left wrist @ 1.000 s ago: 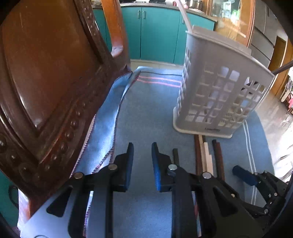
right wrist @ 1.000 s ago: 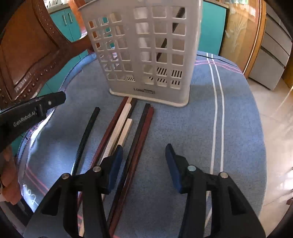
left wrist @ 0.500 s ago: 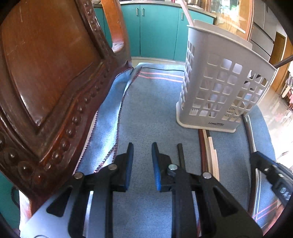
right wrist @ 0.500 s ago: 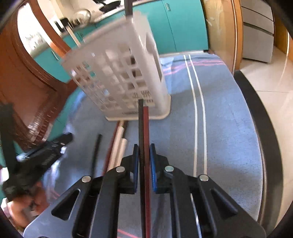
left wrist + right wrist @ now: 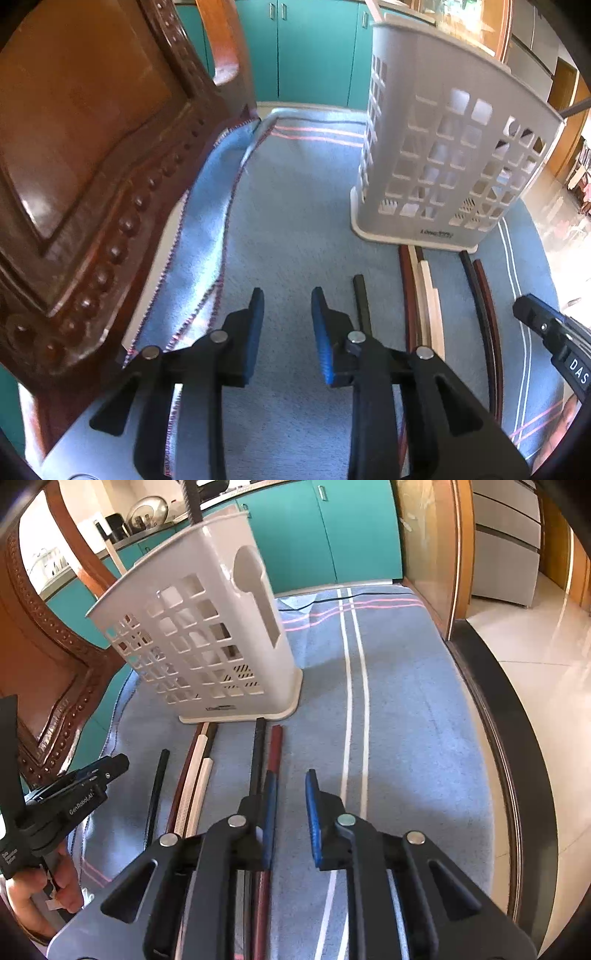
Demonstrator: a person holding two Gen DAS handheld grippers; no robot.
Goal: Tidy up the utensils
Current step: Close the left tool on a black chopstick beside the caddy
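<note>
A white slotted utensil basket (image 5: 443, 155) (image 5: 207, 642) stands upright on the blue cloth. Several chopsticks lie in front of it: a black one (image 5: 157, 786) (image 5: 362, 302), a dark red and two cream ones (image 5: 195, 775) (image 5: 424, 295), and a black and red pair (image 5: 266, 749) (image 5: 484, 310). My right gripper (image 5: 290, 801) is open and empty, its left finger just right of the black and red pair. My left gripper (image 5: 287, 314) is open and empty, just left of the black chopstick. A few sticks stand in the basket.
A carved wooden chair back (image 5: 92, 147) rises close on the left. The blue cloth (image 5: 399, 701) covers the table, with a dark rim (image 5: 498, 738) at the right. Teal cabinets (image 5: 314, 48) stand behind.
My right gripper was shut on the black and red pair half a second ago; now it is open and the pair lies on the cloth. The left gripper stays open, hardly moved.
</note>
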